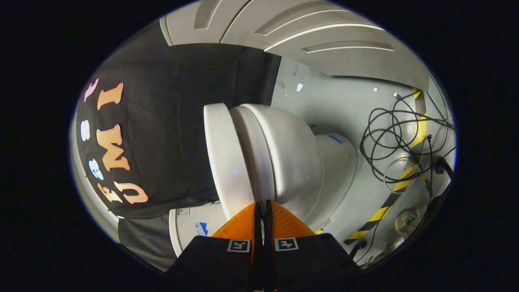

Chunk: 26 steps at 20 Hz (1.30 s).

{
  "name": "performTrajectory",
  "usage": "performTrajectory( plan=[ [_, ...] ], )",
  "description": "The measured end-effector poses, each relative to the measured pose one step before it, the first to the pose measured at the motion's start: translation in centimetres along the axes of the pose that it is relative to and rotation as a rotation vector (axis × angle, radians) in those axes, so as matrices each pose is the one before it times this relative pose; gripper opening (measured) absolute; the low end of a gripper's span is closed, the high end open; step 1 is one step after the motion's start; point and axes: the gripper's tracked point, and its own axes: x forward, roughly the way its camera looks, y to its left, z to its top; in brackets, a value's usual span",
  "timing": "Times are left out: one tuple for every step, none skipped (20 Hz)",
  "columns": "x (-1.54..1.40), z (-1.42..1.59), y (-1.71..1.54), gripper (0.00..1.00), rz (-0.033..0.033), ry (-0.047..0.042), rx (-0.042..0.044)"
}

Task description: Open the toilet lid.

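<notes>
Gripper (263, 207) fingers pressed together, gripping nothing, tips just below toilet lid (225, 162) edge. Lid lay closed on bowl (292, 158). Open grey floor (348, 105) beyond; cables (399, 138) well apart.

White toilet lid (225, 158) lies closed on the bowl, just ahead.

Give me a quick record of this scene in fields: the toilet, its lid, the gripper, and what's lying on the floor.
view: rolled sideways, so the toilet appears tipped over
toilet: white, just ahead of the fingers
lid: white, down on the seat, not yet lifted
gripper: orange fingers pressed together, nothing between them, tips at the lid's front edge
floor: grey, with loose black cables and yellow-black hazard tape beyond the toilet
task state: lid not yet opened
</notes>
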Motion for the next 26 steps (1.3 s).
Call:
performTrajectory(
  plan=[
    [-0.023, 0.103, -0.057, 0.08, -0.00737, -0.00204, -0.03315],
    [-0.099, 0.058, 0.107, 0.08, -0.01457, -0.00818, -0.0465],
    [0.2, -0.017, 0.022, 0.08, -0.02411, -0.01029, -0.05711],
    [-0.226, -0.139, -0.182, 0.08, -0.01902, -0.00372, -0.04536],
    [-0.135, 0.143, 0.433, 0.08, -0.00962, -0.00273, -0.01998],
    [-0.165, 0.197, 0.391, 0.08, 0.00196, -0.00278, -0.00478],
    [-0.081, 0.111, 0.233, 0.08, 0.00414, -0.00992, -0.0108],
    [0.044, 0.136, 0.244, 0.08, -0.00154, -0.01245, -0.03043],
    [0.101, 0.178, 0.25, 0.08, -0.00592, -0.02062, -0.04527],
    [0.223, 0.396, 0.511, 0.08, -0.00315, -0.02787, -0.03995],
    [-0.261, 0.283, 0.756, 0.08, 0.00549, -0.01051, -0.03065],
    [-0.263, 0.322, 1.16, 0.08, 0.0135, -0.02169, -0.02442],
    [-0.277, 0.174, 1.256, 0.08, 0.01257, -0.01074, -0.03195],
    [-0.478, 0.146, 0.939, 0.08, 0.007, -0.00858, -0.0445],
    [-0.245, 0.223, 0.928, 0.08, -0.00459, -0.00988, -0.05468],
    [-0.359, 0.282, 0.909, 0.08, -0.01081, -0.00851, -0.06218],
    [-0.26, 0.159, 0.878, 0.08, -0.00685, -0.00802, -0.05888],
    [-0.383, 0.329, 1.284, 0.08, -0.00038, -0.00714, -0.04604],
    [-0.208, 0.342, 1.169, 0.08, 0.0022, -0.00903, -0.03029],
    [-0.377, 0.389, 1.094, 0.08, 0.00187, -0.00705, -0.02315],
    [-0.104, 0.244, 0.878, 0.08, -0.00249, -0.00407, -0.02619],
    [-0.233, 0.202, 0.473, 0.08, -0.00878, -0.00487, -0.0329],
    [-0.065, 0.187, 0.519, 0.08, -0.0119, -0.00428, -0.03794],
    [-0.188, 0.136, 0.398, 0.08, -0.01127, -0.00479, -0.03319],
    [-0.158, 0.286, 0.576, 0.08, -0.00617, -0.00628, -0.02472],
    [-0.17, 0.224, 0.729, 0.08, -0.00401, -0.00334, -0.01753]
  ],
)
